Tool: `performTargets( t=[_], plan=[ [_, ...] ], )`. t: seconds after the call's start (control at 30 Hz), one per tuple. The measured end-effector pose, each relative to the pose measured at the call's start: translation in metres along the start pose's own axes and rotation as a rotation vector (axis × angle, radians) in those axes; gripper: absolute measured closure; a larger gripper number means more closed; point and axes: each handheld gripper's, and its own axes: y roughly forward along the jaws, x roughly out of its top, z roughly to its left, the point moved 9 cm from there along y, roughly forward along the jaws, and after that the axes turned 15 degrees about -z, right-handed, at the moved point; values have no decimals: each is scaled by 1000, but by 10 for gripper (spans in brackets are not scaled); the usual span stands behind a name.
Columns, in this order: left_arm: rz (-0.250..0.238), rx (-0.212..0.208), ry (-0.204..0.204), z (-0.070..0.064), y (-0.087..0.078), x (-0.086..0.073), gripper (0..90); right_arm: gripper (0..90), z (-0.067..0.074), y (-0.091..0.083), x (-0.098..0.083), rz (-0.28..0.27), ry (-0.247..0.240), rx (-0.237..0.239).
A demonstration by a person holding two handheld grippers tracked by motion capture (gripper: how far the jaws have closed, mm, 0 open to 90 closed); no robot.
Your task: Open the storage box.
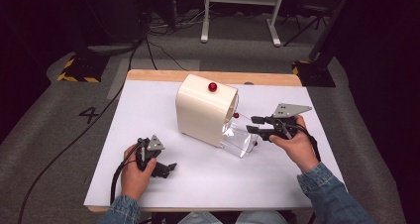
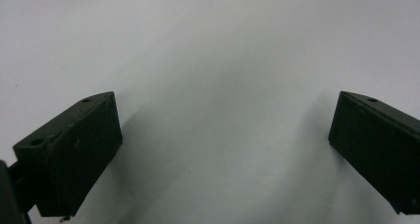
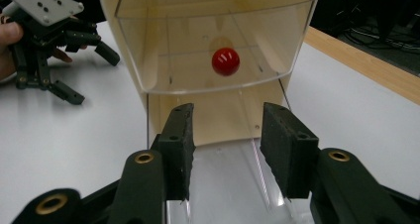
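A cream box (image 1: 200, 110) with a red knob (image 1: 212, 87) on top stands mid-table. At its right-hand opening is a clear plastic compartment (image 3: 213, 45) carrying a red knob (image 3: 225, 61); a clear panel (image 1: 238, 140) slopes down onto the table in front of it. My right gripper (image 1: 252, 124) hovers just right of that opening. In the right gripper view its jaws (image 3: 233, 149) are open above the clear panel, with nothing between the pads. My left gripper (image 1: 170, 168) rests low at the front left, open and empty over bare white table (image 2: 225, 135).
The white tabletop (image 1: 148, 110) has a wooden back edge (image 1: 163, 75). Grey carpet, cables and stand bases lie beyond it. The left gripper (image 3: 94, 78) also appears at the upper left of the right gripper view, well away from the box.
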Motion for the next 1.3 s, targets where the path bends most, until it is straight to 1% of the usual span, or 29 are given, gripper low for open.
performTargets(
  t=[0.03, 0.17, 0.3, 0.4, 0.53, 0.57, 0.63, 0.97, 1.3],
  plan=[
    [0, 0, 0, 0, 0, 0, 0, 573, -1, 3, 1, -3, 7, 1],
    [-2, 1, 0, 0, 0, 0, 0, 598, -3, 16, 3, -18, 9, 10],
    [-3, 1, 1, 0, 0, 0, 0, 625, -4, 26, 6, -54, 24, 26],
    [-3, 1, 1, 0, 0, 0, 0, 653, -4, 32, 8, -68, 20, 39],
    [-3, 1, 1, 0, 0, 0, 0, 688, -3, 39, 8, -73, 10, 49],
    [-3, 1, 1, 0, 0, 0, 0, 713, -3, 40, 8, -77, 10, 53],
    [-2, 1, 1, 0, 0, 0, 0, 734, -3, 40, 8, -73, 6, 50],
    [-3, 1, 1, 0, 0, 0, 0, 738, -3, 39, 7, -76, -9, 54],
    [-2, 1, 0, 0, 0, 0, 0, 738, -2, 20, 8, -65, -28, 41]
  ],
)
